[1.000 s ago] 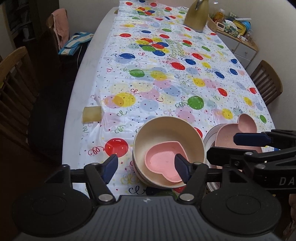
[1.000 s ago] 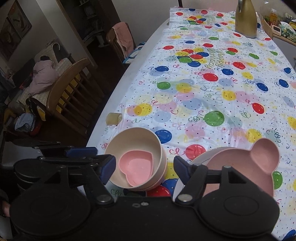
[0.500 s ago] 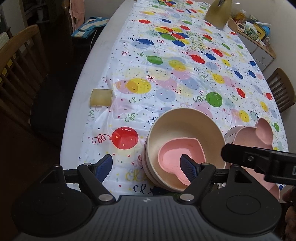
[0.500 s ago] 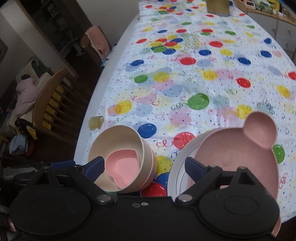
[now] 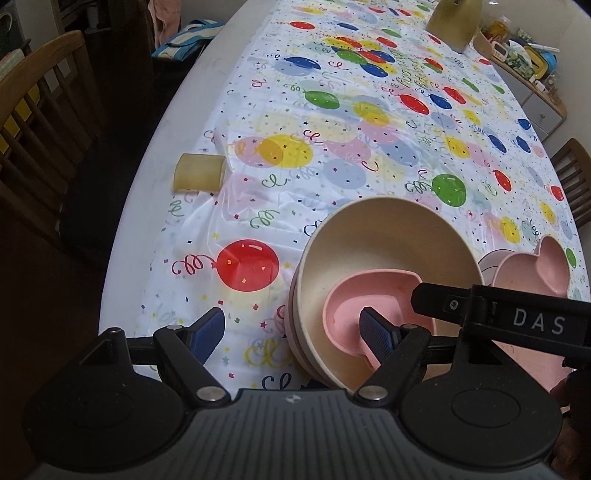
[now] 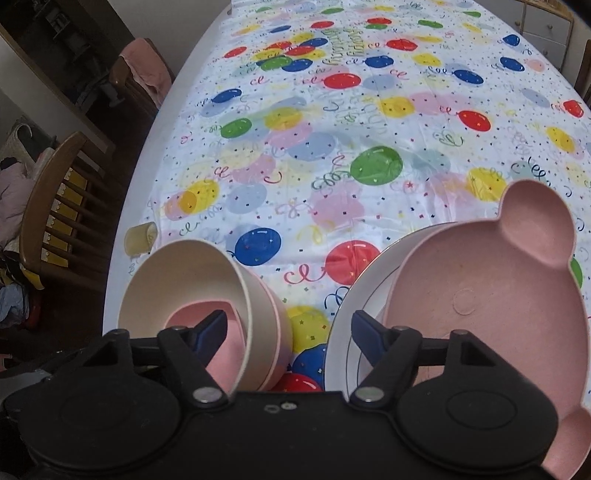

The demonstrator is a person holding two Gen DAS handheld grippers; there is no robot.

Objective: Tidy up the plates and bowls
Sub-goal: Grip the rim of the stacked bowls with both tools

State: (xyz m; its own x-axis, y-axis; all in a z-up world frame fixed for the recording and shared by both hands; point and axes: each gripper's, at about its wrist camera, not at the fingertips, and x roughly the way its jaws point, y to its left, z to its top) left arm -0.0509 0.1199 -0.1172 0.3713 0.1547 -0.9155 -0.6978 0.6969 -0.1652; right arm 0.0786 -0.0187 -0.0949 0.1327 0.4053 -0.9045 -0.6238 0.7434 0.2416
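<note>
A stack of cream bowls [image 5: 388, 240] sits near the table's front edge, with a pink heart-shaped dish [image 5: 373, 295] inside the top one. My left gripper [image 5: 291, 328] is open; its right finger hangs over the heart dish, its left finger over the tablecloth. To the right, a pink bear-shaped plate [image 6: 498, 295] lies on a white plate [image 6: 369, 280]. My right gripper [image 6: 288, 328] is open and empty, above the gap between the bowls [image 6: 192, 280] and the plates. The right gripper's finger [image 5: 498, 314] crosses the left wrist view.
The balloon-print tablecloth [image 5: 369, 129] covers the long table. A small yellowish cup [image 5: 199, 171] lies on its side near the left edge. Wooden chairs [image 6: 55, 206] stand to the left. A gold pitcher [image 5: 454, 22] and a shelf stand at the far end.
Both grippers have lowered and moved forward towards the dishes, which look larger now. The right gripper's finger has come further across the left view. No dish has moved.
</note>
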